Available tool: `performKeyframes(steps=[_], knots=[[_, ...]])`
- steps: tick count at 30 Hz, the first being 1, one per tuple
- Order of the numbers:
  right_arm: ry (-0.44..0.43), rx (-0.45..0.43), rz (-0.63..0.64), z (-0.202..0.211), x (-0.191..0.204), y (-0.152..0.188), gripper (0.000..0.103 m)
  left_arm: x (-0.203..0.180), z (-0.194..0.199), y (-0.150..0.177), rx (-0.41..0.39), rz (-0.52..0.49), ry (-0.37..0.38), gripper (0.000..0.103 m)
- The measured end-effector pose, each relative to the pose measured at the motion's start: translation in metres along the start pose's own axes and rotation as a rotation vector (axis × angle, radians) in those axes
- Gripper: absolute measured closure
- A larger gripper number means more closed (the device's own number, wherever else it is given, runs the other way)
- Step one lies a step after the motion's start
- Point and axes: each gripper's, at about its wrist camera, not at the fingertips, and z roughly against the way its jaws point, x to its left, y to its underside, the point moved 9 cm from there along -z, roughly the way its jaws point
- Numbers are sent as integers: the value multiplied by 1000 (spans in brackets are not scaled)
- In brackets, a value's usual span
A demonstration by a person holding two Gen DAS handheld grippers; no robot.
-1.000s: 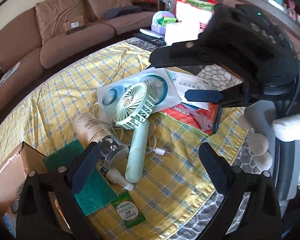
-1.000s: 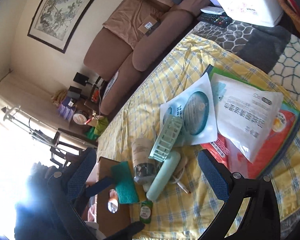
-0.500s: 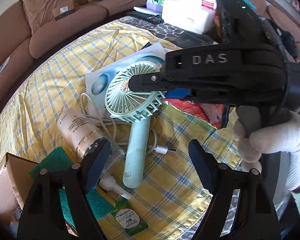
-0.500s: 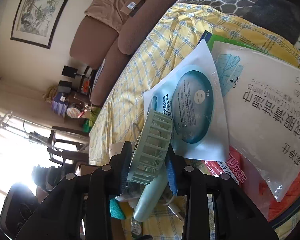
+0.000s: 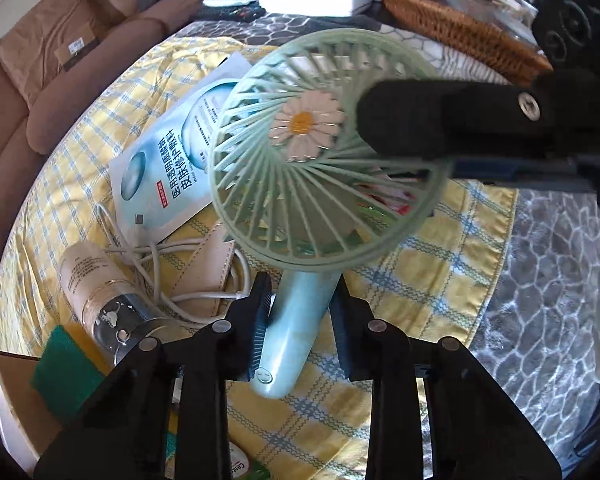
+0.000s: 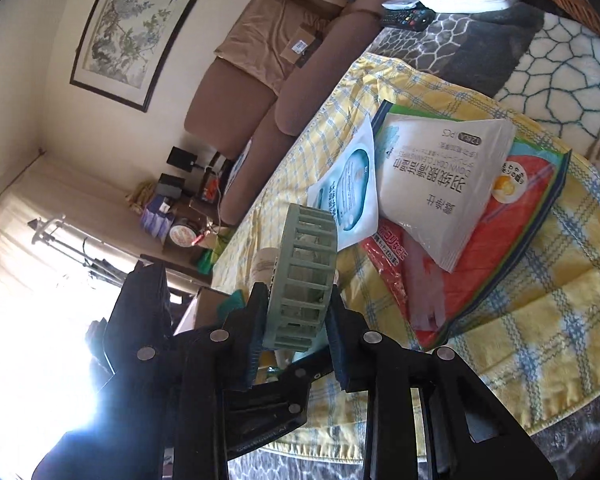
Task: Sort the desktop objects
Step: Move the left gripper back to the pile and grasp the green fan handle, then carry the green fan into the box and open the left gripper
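Left wrist view: left hand-held gripper (image 5: 300, 320) clamped on the mint fan (image 5: 324, 152) at its handle; right hand-held gripper (image 6: 296, 332) pinching the fan's round head. Fan lifted above yellow checked cloth (image 5: 440, 276); white cable (image 5: 172, 252), lotion bottle (image 5: 96, 284) beneath.

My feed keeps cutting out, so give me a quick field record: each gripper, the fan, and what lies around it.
left gripper: shut on the fan handle
right gripper: shut on the fan head's rim
fan: held at both ends, daisy face towards the left camera
cable: loose coil on the cloth, left of the handle
bottle: lying beside the cable
mask pack: flat on the cloth, behind the fan head
wipes pack: on top of the red bag
cloth: yellow check, under it all
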Motion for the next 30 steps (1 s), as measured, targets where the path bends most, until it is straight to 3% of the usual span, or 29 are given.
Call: performKeyframes(steps=[4,8,13,17,22,26,30], knots=[[-33,-24,6,9,18,-8,74,-9,35,-1,-51,-21,-6,81],[-81,-29,62,19,63,-13,74,6,87,2,-132,14,-5,81],[-127,1,155,13,139,-1,73,42,164,42,-205,22,-21,81],[-187,62,224,-14,199,35,72,89,216,104,-215,70,-65,81],[-259,188,243,-89,264,97,71,165,250,200,-183,190,-126,81],[-272,285,215,-164,293,150,71,213,244,269,-132,289,-137,81],[-215,366,209,-226,292,191,71,246,213,314,-64,334,-112,81]])
